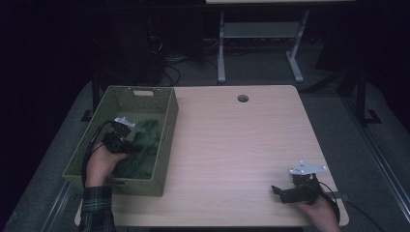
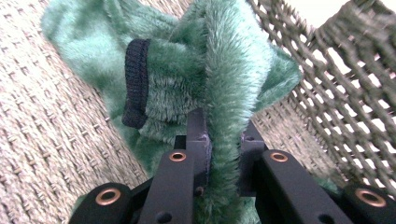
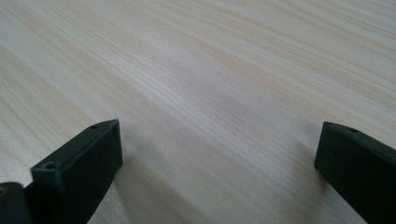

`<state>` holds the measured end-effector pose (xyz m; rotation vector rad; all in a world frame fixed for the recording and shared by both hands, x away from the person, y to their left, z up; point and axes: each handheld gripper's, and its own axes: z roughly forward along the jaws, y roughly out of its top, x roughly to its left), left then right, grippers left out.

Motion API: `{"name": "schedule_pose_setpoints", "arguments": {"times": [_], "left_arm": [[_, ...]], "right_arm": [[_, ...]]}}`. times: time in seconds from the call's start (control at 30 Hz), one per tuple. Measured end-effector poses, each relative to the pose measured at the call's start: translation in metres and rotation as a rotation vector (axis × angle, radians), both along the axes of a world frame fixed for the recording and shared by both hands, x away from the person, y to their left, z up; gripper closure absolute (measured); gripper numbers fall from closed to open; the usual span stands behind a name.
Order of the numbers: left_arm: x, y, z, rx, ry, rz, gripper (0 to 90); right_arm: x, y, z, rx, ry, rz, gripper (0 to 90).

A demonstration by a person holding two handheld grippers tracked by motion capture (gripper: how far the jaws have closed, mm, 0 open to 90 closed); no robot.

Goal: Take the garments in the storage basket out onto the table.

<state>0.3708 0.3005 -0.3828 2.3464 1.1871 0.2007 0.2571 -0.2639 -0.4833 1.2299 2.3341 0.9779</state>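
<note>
I have my left claw (image 2: 223,140) clenched on the green fleece (image 2: 219,70) inside the basket (image 1: 167,126), not lifted out yet, while my right claw (image 3: 219,154) rests released on the counter (image 1: 232,145).

The woven basket (image 1: 164,140) occupies the table's (image 1: 232,145) left edge; its walls enclose the left gripper (image 1: 126,145) on all sides, leaving access from above. Inside, the green fleece garment (image 1: 145,145) covers most of the floor. Bare tabletop extends from the basket to the right gripper (image 1: 276,191) — unobstructed apart from a cable hole (image 1: 242,98) at the far edge.
</note>
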Motion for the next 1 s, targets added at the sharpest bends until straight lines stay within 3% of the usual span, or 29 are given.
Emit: {"name": "schedule_pose_setpoints", "arguments": {"times": [0.5, 1.0], "left_arm": [[-0.004, 0.014, 0.045, -0.118, -0.097, 0.008, 79.2], [-0.005, 0.016, 0.08, -0.203, -0.138, -0.024, 79.4]], "right_arm": [[0.0, 0.0, 0.0, 0.0, -0.001, -0.001, 0.5], [0.0, 0.0, 0.0, 0.0, -0.001, -0.003, 0.5]]}}
